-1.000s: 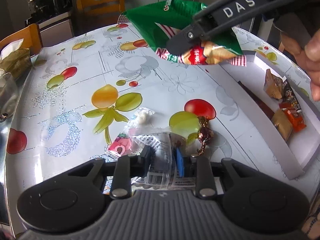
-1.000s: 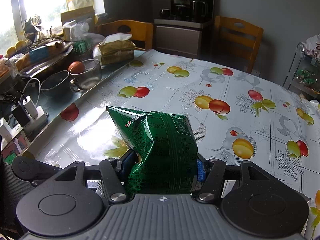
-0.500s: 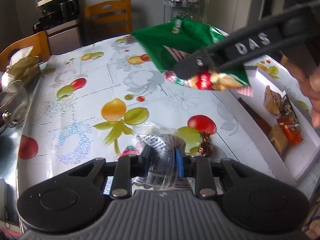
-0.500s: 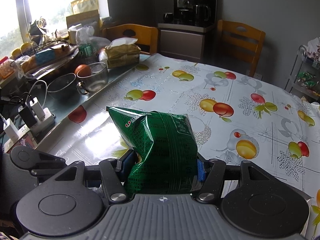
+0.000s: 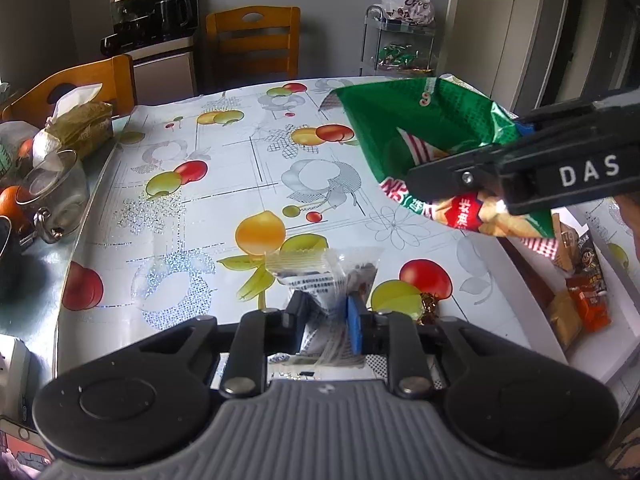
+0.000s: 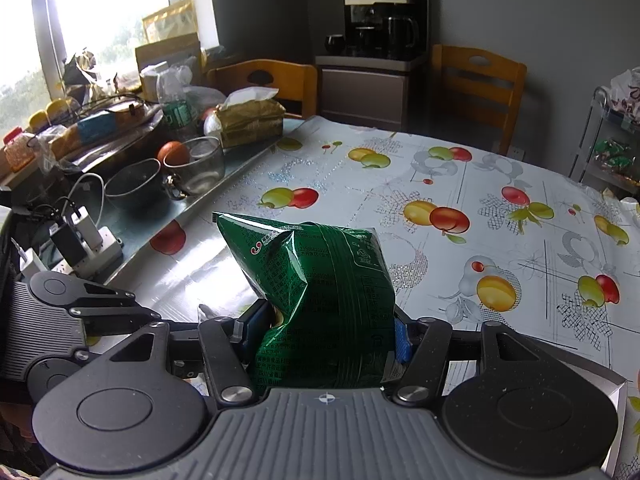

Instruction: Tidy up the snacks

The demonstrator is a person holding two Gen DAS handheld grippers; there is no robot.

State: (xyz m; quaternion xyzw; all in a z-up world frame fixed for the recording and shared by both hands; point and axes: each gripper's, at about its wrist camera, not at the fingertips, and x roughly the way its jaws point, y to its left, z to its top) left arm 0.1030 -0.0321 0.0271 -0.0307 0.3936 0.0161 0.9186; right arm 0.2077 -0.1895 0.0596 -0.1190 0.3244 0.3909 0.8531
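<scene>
Two grippers are seen above a tabletop [image 5: 224,168] that is covered with a cloth printed with fruits. The left gripper [image 5: 327,312] is closed narrowly on a small clear snack packet [image 5: 340,276]; the thin plastic is pinched between its black pad and its blue pad, and the upper part of the packet stands above the fingers. The packet is seen lifted off the cloth. Just beside the right finger of this gripper, a small gold-wrapped candy [image 5: 430,306] is lying on the tabletop.

The right gripper [image 6: 326,330] is held at a middle width around a green chip bag [image 6: 320,284], and the bag is pressed from both sides by the pads. In the left wrist view the same green chip bag [image 5: 424,140] is seen in the air, above the right part of the tabletop, with one black finger marked "DAS" crossing in front of it.

At the right edge of the tabletop a white tray [image 5: 536,328] is placed, and several snacks are lying in it, among them an orange packet [image 5: 590,304] and a brown one. On the far left side a glass mug [image 6: 196,168], a dark bowl [image 6: 132,188], an orange fruit [image 6: 173,152] and a tissue pack [image 6: 250,120] are found, well apart from both grippers.
</scene>
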